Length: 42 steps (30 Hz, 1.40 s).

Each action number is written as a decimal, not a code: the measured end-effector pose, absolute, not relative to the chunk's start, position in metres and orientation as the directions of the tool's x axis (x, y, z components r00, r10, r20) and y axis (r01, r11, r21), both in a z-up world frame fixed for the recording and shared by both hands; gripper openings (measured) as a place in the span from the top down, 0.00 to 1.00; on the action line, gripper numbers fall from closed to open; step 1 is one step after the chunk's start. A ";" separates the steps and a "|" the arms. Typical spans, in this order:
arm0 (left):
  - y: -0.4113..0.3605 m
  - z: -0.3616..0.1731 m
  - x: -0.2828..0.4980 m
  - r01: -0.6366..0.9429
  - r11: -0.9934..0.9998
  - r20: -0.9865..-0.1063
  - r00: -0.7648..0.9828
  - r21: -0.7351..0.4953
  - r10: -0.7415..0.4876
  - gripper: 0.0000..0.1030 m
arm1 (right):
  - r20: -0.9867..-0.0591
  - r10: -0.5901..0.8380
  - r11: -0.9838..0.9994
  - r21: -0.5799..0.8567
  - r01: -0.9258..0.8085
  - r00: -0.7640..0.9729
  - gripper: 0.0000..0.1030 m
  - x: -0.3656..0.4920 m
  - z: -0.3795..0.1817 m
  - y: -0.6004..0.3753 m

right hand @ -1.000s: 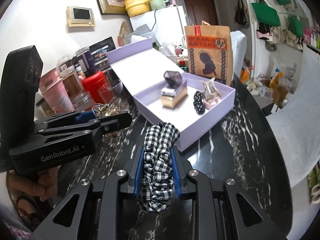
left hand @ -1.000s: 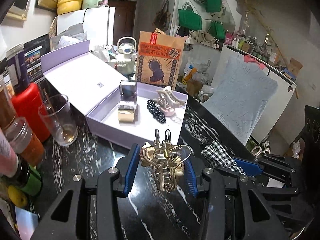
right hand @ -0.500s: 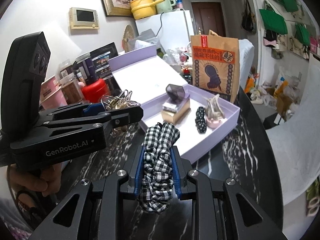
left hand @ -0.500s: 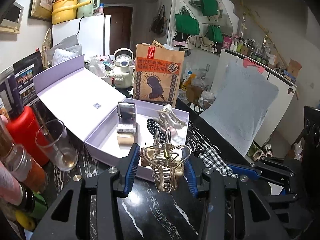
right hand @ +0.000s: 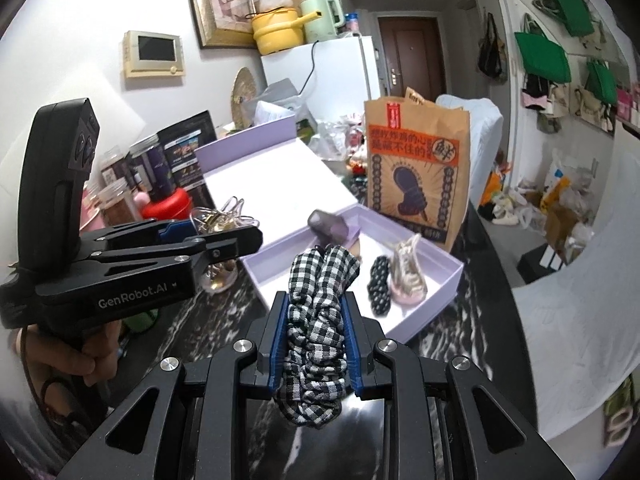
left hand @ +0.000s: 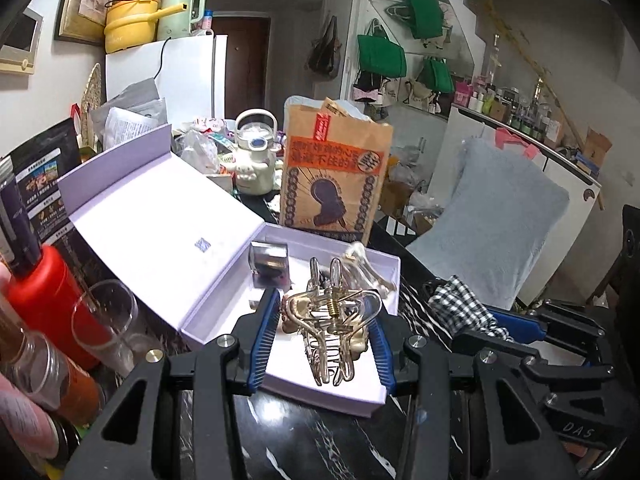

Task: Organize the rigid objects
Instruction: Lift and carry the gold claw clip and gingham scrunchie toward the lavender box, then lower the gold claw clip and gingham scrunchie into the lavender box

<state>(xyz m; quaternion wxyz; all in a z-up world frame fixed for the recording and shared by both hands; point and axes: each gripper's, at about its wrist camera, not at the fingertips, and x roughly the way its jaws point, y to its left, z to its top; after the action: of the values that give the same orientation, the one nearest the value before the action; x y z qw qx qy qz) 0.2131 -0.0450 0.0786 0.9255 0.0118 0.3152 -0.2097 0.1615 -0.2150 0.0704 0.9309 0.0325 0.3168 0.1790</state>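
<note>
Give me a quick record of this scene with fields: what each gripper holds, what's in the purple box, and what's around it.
left gripper: shut on gold claw clip
right gripper: shut on checked scrunchie
container: open lilac box on dark marbled table, lid folded back
box contents: perfume bottle, black beaded clip, pale claw clip
behind box: brown paper bag
left of box: red canister, drinking glass
placement: neither held item is in the box yet
</note>
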 end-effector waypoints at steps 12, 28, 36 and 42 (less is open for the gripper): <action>-0.043 0.062 0.255 0.358 0.927 -0.617 0.706 -0.111 -0.347 0.59 | -0.584 0.346 0.937 0.177 -0.301 0.735 0.76 0.208 0.063 -0.219; -0.053 0.017 0.278 0.361 0.923 -0.684 0.640 -0.134 -0.350 0.59 | -0.635 0.357 0.933 0.214 -0.288 0.685 0.76 0.244 0.021 -0.217; -0.061 -0.005 0.280 0.366 0.919 -0.692 0.626 -0.147 -0.360 0.59 | -0.642 0.353 0.935 0.222 -0.276 0.680 0.76 0.249 0.003 -0.221; -0.066 -0.019 0.280 0.366 0.918 -0.688 0.627 -0.152 -0.364 0.59 | -0.646 0.370 0.929 0.267 -0.257 0.668 0.76 0.257 -0.011 -0.226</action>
<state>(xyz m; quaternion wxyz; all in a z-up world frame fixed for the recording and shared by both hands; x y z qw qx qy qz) 0.2801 -0.0660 -0.0185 0.9021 0.0012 0.3812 -0.2024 0.2566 -0.2256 -0.0114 0.9100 0.0768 0.3693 0.1722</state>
